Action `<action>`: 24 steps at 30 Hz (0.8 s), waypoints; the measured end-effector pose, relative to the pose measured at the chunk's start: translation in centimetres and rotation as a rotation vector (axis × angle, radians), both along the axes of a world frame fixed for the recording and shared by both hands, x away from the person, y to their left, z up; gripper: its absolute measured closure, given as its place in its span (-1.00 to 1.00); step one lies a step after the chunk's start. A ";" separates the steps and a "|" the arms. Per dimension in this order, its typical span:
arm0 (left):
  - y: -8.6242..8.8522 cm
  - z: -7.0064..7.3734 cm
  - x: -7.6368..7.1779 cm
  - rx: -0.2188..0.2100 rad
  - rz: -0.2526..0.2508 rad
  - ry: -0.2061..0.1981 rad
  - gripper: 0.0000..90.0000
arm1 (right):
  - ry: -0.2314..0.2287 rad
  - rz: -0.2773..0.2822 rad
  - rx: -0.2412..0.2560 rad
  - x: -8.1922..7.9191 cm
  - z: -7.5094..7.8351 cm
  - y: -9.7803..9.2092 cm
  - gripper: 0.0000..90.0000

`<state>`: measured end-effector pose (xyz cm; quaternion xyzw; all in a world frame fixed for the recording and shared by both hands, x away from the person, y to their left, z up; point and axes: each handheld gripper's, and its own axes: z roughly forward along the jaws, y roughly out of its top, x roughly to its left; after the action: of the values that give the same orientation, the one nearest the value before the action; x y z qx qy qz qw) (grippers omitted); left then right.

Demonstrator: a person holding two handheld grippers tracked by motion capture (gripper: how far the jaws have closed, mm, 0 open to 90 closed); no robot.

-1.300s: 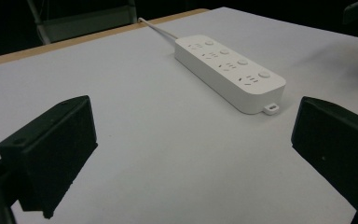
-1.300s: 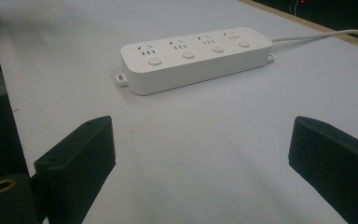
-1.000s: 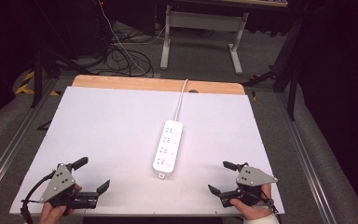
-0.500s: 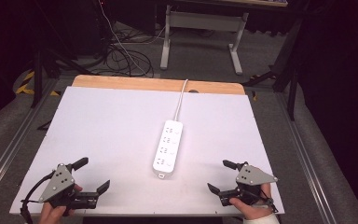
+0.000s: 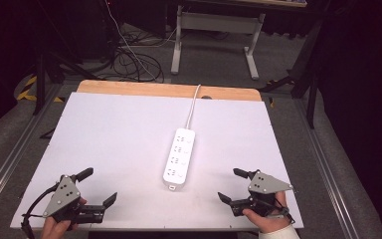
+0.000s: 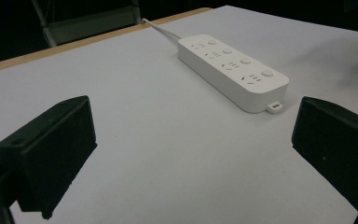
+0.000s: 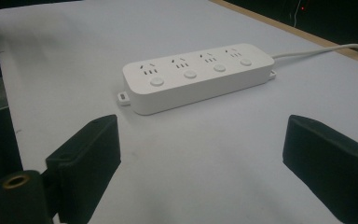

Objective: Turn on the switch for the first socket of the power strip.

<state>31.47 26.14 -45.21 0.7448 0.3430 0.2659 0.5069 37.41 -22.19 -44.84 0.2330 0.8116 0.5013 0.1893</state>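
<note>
White plastic marks the power strip [image 5: 179,159], which is laid lengthwise at the middle of the white table [image 5: 104,139], its cable [image 5: 194,99] led off over the far wooden edge. The left gripper [image 5: 98,188] and the right gripper [image 5: 229,185] are held at the near corners, jaws spread wide and empty, each well apart from the strip. The work is judged to be at its start: an approach is called for next, with one gripper brought inward to the strip's near end.
</note>
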 end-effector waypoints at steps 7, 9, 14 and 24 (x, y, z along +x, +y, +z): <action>0.0 0.0 0.0 0.013 0.003 -0.002 -0.99 | 0.000 0.006 0.001 0.9 1.4 1.0 -0.68; 0.0 0.0 0.0 0.010 0.000 -0.002 -0.99 | 0.003 0.007 -0.005 1.2 1.8 1.2 -0.68; 0.0 0.0 0.0 0.009 0.002 -0.003 -0.99 | 0.010 0.010 0.000 2.0 2.7 1.8 -0.66; 0.0 0.0 0.0 0.009 0.005 -0.006 -0.99 | 0.020 0.013 -0.014 3.7 4.1 3.0 -0.65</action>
<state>31.43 26.11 -45.21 0.7454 0.3422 0.2709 0.5038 41.10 -19.19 -40.72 0.2314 0.8183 0.4946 0.1796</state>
